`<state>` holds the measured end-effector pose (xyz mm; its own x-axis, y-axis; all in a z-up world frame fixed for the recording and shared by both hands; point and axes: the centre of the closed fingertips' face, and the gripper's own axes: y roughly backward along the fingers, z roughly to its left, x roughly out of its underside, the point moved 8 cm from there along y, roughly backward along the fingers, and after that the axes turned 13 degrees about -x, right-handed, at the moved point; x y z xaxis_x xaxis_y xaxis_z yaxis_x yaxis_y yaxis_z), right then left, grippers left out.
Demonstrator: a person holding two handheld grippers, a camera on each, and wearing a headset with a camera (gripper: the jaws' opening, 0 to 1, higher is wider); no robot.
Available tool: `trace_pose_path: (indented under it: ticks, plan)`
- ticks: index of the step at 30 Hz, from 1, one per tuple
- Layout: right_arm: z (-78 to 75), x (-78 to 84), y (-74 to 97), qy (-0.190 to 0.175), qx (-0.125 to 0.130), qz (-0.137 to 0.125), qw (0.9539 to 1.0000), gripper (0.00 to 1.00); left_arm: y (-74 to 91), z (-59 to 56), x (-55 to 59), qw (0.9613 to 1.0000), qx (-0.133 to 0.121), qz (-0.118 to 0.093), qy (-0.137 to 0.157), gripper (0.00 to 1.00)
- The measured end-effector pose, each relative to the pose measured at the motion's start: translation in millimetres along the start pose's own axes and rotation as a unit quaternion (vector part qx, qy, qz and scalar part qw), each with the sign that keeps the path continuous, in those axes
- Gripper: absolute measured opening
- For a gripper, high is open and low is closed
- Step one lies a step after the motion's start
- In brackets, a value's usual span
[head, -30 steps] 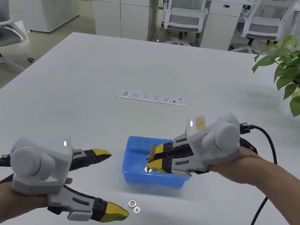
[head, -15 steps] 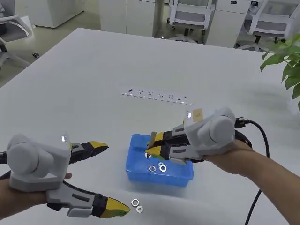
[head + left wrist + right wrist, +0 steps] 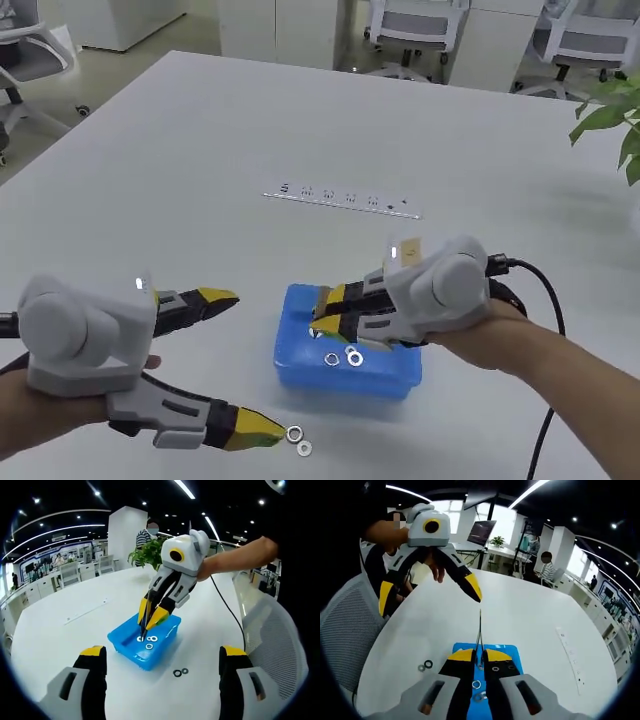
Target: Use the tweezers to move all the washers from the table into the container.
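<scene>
The right gripper [image 3: 322,316] is clamped narrow on the tweezers [image 3: 480,625], whose tips are held over the blue container [image 3: 345,384], where two washers [image 3: 342,357] lie. Two further washers [image 3: 298,441] lie on the counter [image 3: 200,150], just outside the container's near wall, beside the lower jaw of the wide-open left gripper [image 3: 248,365]. The tweezers would have to be drawn back toward the person.

The container [image 3: 330,382] stood on the table [image 3: 200,150], near its front edge. Two washers [image 3: 342,357] lay inside it, and two other washers [image 3: 298,441] lay on the table just before its front left corner. A power strip [image 3: 340,197] lay behind, well apart. The right gripper [image 3: 322,318], with the tweezers [image 3: 143,630] between its jaws, was over the container, and the left gripper [image 3: 248,365] was to the left of it.
</scene>
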<state>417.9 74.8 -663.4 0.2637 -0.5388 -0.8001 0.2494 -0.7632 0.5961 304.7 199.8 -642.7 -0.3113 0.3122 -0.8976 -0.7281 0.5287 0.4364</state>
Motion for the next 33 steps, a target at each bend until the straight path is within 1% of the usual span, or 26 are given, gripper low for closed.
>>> trace_pose_path:
  ticks: [8, 14, 16, 18, 24, 29, 33]
  plan:
    - [-4.7, 9.4, -10.2, -0.008, -0.006, 0.003, 0.9999, 0.08, -4.4, 6.1, -2.4, 1.0, 0.001, 0.0, -0.003, 0.98]
    - [-8.0, 14.8, -14.5, -0.013, -0.008, 0.004, 0.9999, 0.08, -11.3, 13.6, -4.9, 0.9999, -0.004, -0.005, -0.013, 0.91]
    - [-8.9, 16.7, -15.2, -0.016, -0.008, 0.003, 0.9998, 0.08, -14.1, 16.7, -4.6, 0.9999, -0.005, -0.005, -0.014, 0.88]
    - [-8.7, 18.6, -16.1, -0.018, -0.01, 0.003, 0.9998, 0.08, -16.3, 21.5, -4.7, 0.9995, -0.02, -0.006, -0.022, 0.83]
    - [-8.0, 24.4, -19.0, -0.025, -0.014, 0.005, 0.9996, 0.08, -21.1, 30.0, -7.1, 0.9989, -0.037, -0.013, -0.026, 0.7]
    - [-8.6, 27.3, -21.7, -0.029, -0.013, 0.006, 0.9995, 0.08, -27.3, 33.3, -9.4, 0.9988, -0.037, -0.015, -0.03, 0.6]
    - [-9.3, 28.6, -24.4, -0.033, -0.016, 0.006, 0.9993, 0.08, -35.4, 34.7, -11.1, 0.9988, -0.028, -0.015, -0.039, 0.51]
